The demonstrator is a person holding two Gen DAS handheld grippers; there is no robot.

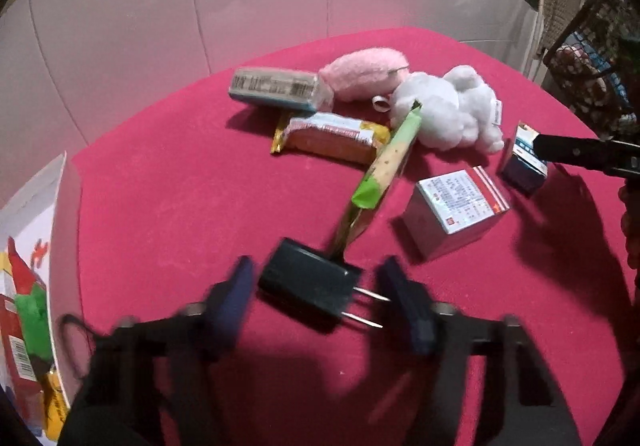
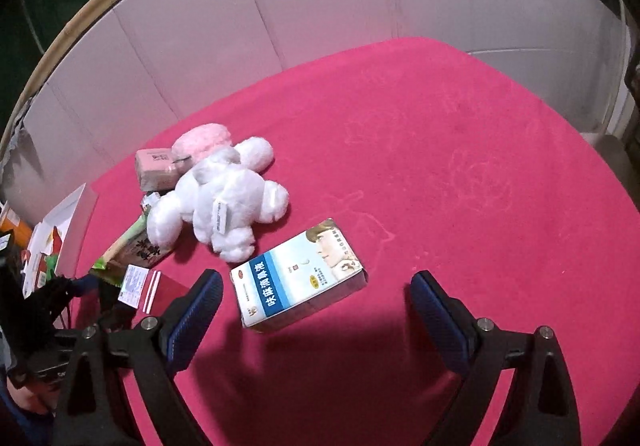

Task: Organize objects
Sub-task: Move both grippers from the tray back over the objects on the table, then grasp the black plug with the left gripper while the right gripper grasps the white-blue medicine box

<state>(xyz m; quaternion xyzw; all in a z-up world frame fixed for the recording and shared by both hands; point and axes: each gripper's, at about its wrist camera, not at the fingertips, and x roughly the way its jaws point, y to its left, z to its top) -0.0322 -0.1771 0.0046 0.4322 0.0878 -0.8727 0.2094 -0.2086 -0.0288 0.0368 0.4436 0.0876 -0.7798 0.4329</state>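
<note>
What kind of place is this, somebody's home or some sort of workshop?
Probably a staged tabletop set up for recording rather than a lived-in room. A red cloth covers the table, plain white panels wall it off behind, and unrelated household bits, a white plush toy, a medicine box, a black plug, lie scattered.

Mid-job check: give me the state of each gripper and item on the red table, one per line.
left gripper: open, straddling the charger, not gripping.
black plug charger: lying flat, prongs pointing right.
right gripper: open, empty.
blue medicine box: lying flat, ahead of the right gripper.
white plush toy: lying down.
green snack stick: propped on the orange packet.
</note>
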